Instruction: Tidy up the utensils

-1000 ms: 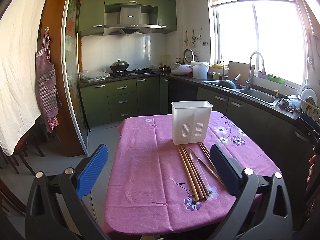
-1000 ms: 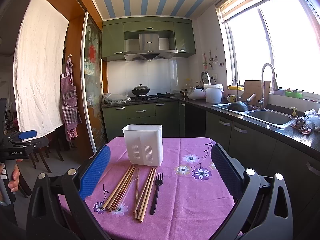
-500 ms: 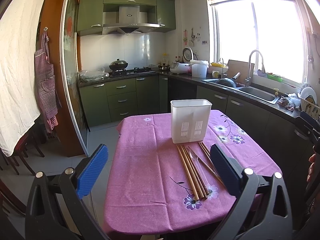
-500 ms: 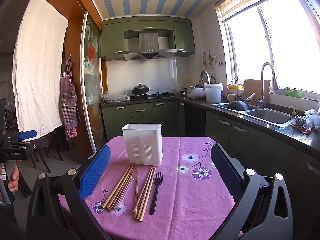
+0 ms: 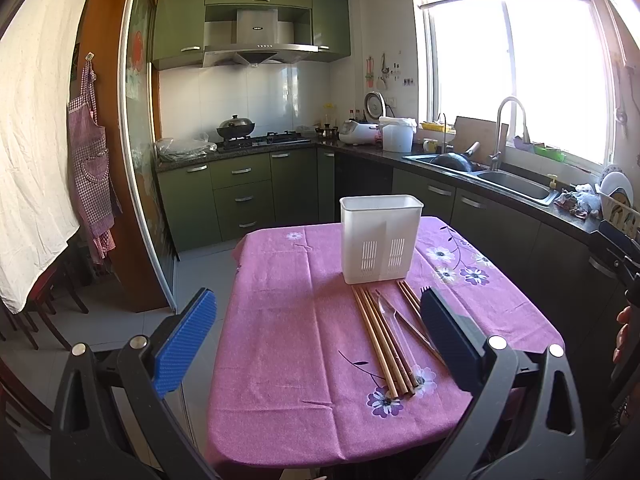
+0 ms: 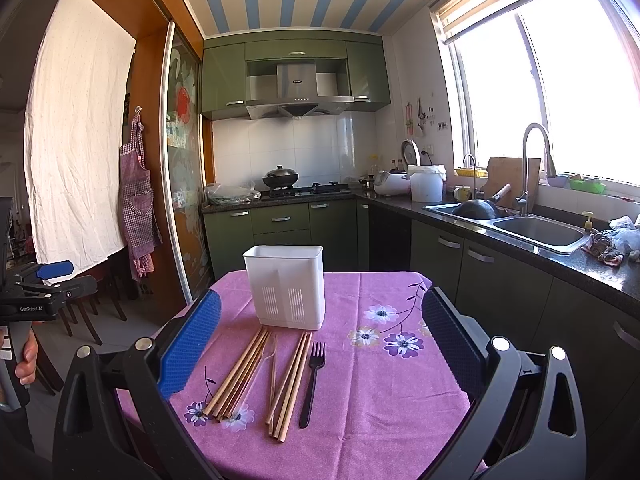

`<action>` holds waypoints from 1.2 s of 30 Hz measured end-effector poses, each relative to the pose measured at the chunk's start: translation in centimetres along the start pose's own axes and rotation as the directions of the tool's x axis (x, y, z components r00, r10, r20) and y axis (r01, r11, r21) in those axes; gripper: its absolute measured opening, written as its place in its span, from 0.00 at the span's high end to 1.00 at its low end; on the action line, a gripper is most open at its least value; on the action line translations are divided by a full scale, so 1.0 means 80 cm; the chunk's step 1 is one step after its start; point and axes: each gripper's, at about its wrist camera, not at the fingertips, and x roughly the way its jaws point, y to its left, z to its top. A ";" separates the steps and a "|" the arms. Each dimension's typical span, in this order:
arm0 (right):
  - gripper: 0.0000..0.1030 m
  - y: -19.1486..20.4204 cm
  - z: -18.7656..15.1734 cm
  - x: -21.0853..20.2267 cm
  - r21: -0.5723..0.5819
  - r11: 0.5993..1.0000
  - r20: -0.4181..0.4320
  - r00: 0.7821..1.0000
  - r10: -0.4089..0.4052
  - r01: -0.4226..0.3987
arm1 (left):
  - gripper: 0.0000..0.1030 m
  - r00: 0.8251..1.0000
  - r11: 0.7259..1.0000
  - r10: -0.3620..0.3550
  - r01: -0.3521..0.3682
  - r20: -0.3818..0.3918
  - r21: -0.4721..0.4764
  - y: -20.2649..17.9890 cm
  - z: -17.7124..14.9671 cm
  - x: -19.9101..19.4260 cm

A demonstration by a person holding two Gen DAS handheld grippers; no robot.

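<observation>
A white slotted utensil holder point(image 5: 380, 238) point(image 6: 286, 286) stands upright on the purple flowered tablecloth point(image 5: 288, 328) point(image 6: 376, 400). In front of it lie several wooden chopsticks point(image 5: 378, 340) point(image 6: 238, 372), a clear plastic spoon point(image 5: 394, 328) and a black plastic fork point(image 6: 313, 380). A second chopstick bundle point(image 6: 291, 384) lies beside the fork. My left gripper point(image 5: 318, 338) hovers open over the table's near left side, holding nothing. My right gripper point(image 6: 322, 344) hangs open above the near edge, with the utensils seen between its fingers, untouched.
Green kitchen cabinets point(image 6: 280, 220), a stove with a wok point(image 6: 280, 178) and a sink counter point(image 6: 536, 232) ring the table at the back and right. A sliding glass door point(image 5: 140, 160) stands left. A hand point(image 6: 26, 360) grips the other gripper's handle at far left.
The left wrist view has shifted slightly closer and to the right. The utensils and holder have not moved, and both grippers stay open.
</observation>
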 end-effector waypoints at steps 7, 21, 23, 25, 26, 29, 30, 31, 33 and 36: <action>0.04 0.001 0.000 0.005 -0.001 1.000 -0.012 1.000 -0.007 0.007 | 0.06 1.000 1.000 -0.005 0.005 -0.012 -0.003 0.001 0.001 0.005; 0.04 -0.001 -0.001 0.009 0.003 1.000 -0.018 1.000 -0.008 0.008 | 0.06 1.000 1.000 -0.011 0.011 -0.014 -0.003 0.001 0.002 0.007; 0.04 0.000 -0.002 0.009 0.004 1.000 -0.020 1.000 -0.008 0.008 | 0.06 1.000 1.000 -0.009 0.009 -0.015 -0.002 0.001 0.001 0.007; 0.04 0.000 -0.002 0.009 0.004 1.000 -0.021 1.000 -0.007 0.007 | 0.06 1.000 1.000 -0.010 0.010 -0.015 -0.002 0.000 0.001 0.007; 0.04 0.000 -0.002 0.009 0.004 1.000 -0.022 1.000 -0.007 0.007 | 0.06 1.000 1.000 -0.009 0.009 -0.015 -0.002 0.000 0.001 0.008; 0.04 0.000 -0.002 0.010 0.004 1.000 -0.023 1.000 -0.006 0.007 | 0.06 1.000 1.000 -0.009 0.009 -0.017 -0.002 0.000 0.000 0.008; 0.04 0.001 -0.003 0.010 0.003 1.000 -0.024 1.000 -0.006 0.007 | 0.06 1.000 1.000 -0.010 0.010 -0.017 -0.002 0.000 0.000 0.008; 0.04 0.001 -0.002 0.010 0.002 1.000 -0.026 1.000 -0.006 0.007 | 0.06 1.000 1.000 -0.010 0.010 -0.018 -0.002 -0.001 -0.001 0.008; 0.04 0.001 -0.002 0.011 0.003 1.000 -0.027 1.000 -0.006 0.007 | 0.06 1.000 1.000 -0.011 0.011 -0.021 -0.001 -0.001 -0.002 0.008; 0.04 0.001 -0.002 0.012 0.002 1.000 -0.028 1.000 -0.008 0.008 | 0.06 1.000 1.000 -0.013 0.013 -0.025 0.001 -0.001 -0.002 0.009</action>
